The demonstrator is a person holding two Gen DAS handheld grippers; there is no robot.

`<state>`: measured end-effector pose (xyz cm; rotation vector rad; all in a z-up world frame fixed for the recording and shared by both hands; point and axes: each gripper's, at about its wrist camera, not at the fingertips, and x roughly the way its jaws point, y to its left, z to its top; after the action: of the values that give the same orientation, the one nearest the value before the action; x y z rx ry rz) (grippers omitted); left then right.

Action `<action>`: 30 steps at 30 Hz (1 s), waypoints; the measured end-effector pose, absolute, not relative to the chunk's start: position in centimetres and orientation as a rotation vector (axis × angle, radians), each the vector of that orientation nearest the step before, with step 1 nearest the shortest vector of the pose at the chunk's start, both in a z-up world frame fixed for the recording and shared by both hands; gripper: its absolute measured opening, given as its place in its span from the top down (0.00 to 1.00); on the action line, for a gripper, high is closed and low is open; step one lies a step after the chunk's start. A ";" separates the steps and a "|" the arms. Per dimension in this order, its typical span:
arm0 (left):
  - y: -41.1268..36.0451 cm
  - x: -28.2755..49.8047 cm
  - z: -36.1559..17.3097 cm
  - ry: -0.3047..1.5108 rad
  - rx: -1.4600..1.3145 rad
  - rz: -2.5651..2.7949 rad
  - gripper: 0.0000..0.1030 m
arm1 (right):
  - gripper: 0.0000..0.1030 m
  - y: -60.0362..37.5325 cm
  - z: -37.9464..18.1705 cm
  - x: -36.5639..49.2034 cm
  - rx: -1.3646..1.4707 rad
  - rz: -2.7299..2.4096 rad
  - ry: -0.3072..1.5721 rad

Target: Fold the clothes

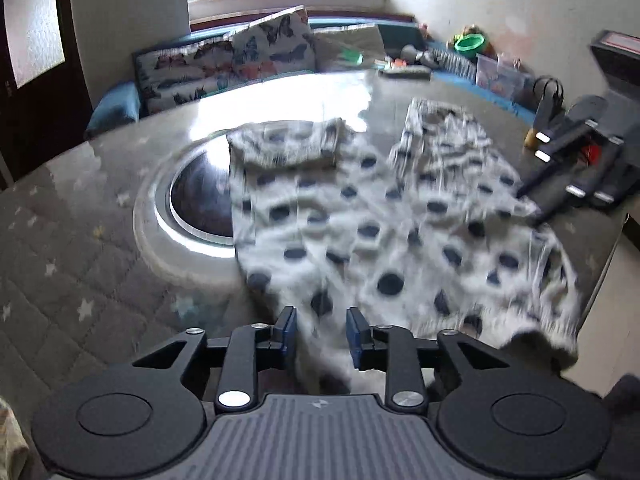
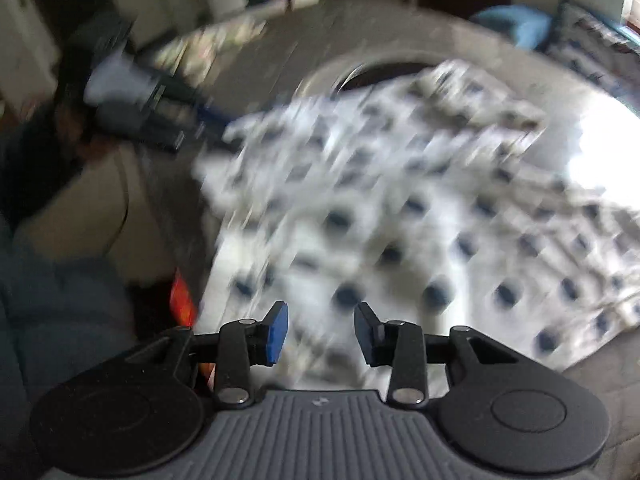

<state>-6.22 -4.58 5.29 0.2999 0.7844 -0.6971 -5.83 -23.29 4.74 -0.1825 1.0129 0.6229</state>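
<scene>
A white garment with dark polka dots (image 1: 360, 216) lies spread on a grey table (image 1: 80, 208), one sleeve folded in at the far left. My left gripper (image 1: 321, 334) is open at the garment's near edge, with cloth passing between its blue pads. The right gripper (image 1: 560, 168) shows at the right edge of the garment in the left wrist view. In the blurred right wrist view my right gripper (image 2: 321, 330) is open over the garment (image 2: 400, 208), and the left gripper (image 2: 160, 112) shows at the far left.
The table has a round dark inset (image 1: 200, 200) partly under the garment. A sofa with butterfly cushions (image 1: 240, 56) stands behind, under a window. Toys and a green bowl (image 1: 470, 44) lie at the back right. A dark door (image 1: 32, 60) is at left.
</scene>
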 end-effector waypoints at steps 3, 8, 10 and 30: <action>-5.3 -6.2 5.9 0.753 0.293 -0.711 0.59 | 0.64 -23.4 5.9 -3.6 -0.221 0.538 0.935; -6.6 -5.7 5.4 0.759 0.289 -0.758 0.56 | 0.65 -22.1 5.7 2.7 -0.325 0.417 0.819; -6.9 -5.3 4.6 0.780 0.294 -0.767 0.56 | 0.65 -20.7 4.8 5.0 -0.401 0.399 0.791; -6.9 -4.2 1.7 0.854 0.272 -0.818 0.48 | 0.98 -18.3 0.9 18.1 -0.700 0.271 0.740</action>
<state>-4.17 -6.85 1.65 0.2718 0.8540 -0.8180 18.08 -18.31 0.92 -0.6995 0.7400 0.2708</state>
